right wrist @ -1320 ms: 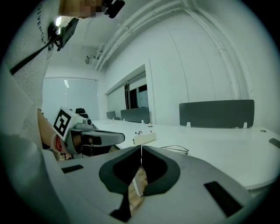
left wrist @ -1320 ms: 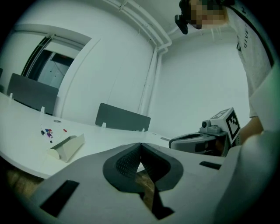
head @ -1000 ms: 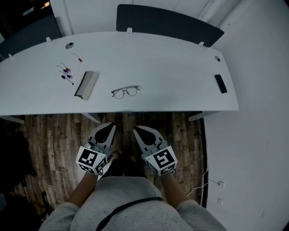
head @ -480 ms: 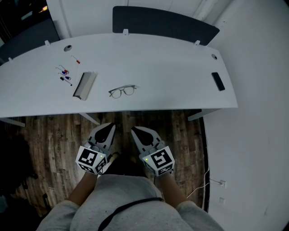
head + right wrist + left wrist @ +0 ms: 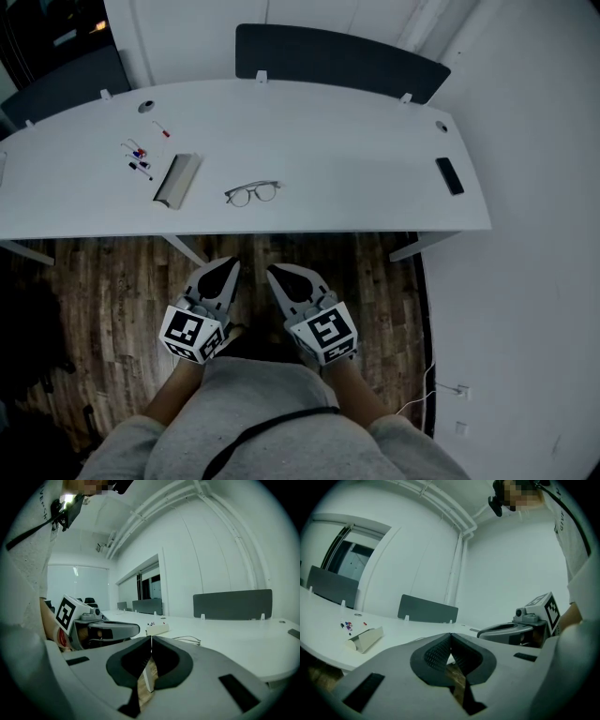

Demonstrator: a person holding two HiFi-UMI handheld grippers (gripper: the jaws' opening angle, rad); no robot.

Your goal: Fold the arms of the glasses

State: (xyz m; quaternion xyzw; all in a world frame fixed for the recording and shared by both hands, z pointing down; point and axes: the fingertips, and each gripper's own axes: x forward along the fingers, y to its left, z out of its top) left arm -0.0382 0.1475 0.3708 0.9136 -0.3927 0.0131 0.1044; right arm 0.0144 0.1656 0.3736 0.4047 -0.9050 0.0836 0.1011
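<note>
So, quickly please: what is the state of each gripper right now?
Left gripper: closed, holding nothing.
Right gripper: closed, holding nothing.

The glasses lie on the table close to its near edge, a little left of that edge's middle. Left of them, near but apart, lies a long box, its length running from the near edge toward the far one. A scatter of small pens lies farther left, toward the far left corner. A phone lies well apart, by the right edge. A screen panel stands along the far edge. The left tongs and right tongs are side by side over the floor, before the near edge, tips toward the table.
</note>
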